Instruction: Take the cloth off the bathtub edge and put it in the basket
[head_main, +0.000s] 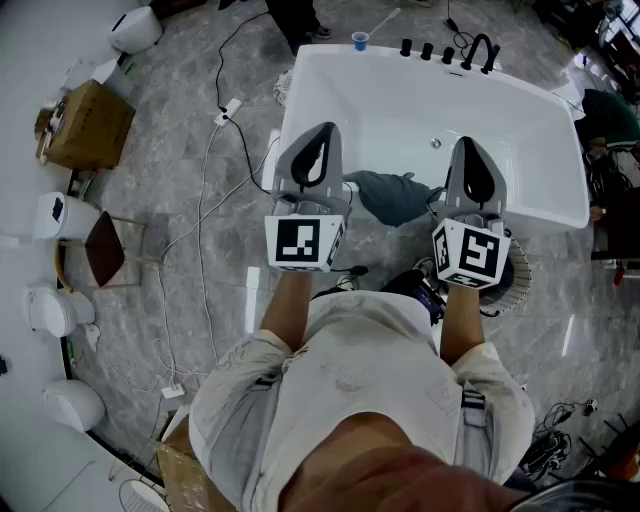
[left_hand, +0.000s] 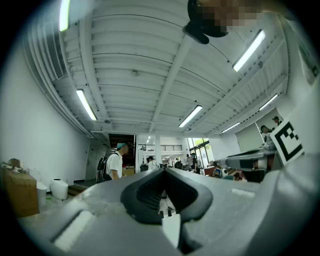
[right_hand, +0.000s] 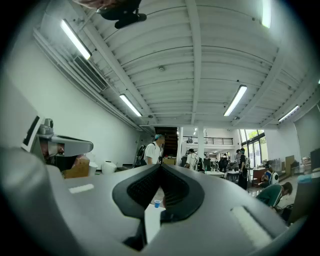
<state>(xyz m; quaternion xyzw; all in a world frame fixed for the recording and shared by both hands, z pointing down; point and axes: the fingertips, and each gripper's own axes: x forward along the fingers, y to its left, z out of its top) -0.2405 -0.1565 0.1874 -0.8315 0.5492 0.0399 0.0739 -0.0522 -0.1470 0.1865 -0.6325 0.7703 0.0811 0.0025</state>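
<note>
A dark grey-blue cloth (head_main: 393, 196) lies bunched over the near edge of the white bathtub (head_main: 520, 130). Both grippers are held side by side above that edge, with the cloth between and below them and neither touching it. My left gripper (head_main: 320, 132) has its jaws pressed together with nothing in them, and so does my right gripper (head_main: 469, 145). In the left gripper view the shut tips (left_hand: 163, 170) point across the room toward the ceiling. The right gripper view shows its tips (right_hand: 160, 165) meeting the same way. A round dark basket (head_main: 514, 277) sits on the floor, partly hidden by the right gripper's marker cube.
Black taps (head_main: 478, 50) and a small blue cup (head_main: 360, 40) stand at the tub's far rim. White cables (head_main: 205, 200) trail over the marble floor at left, near a cardboard box (head_main: 88, 122) and white containers (head_main: 55, 215). People stand in the room beyond (right_hand: 157, 147).
</note>
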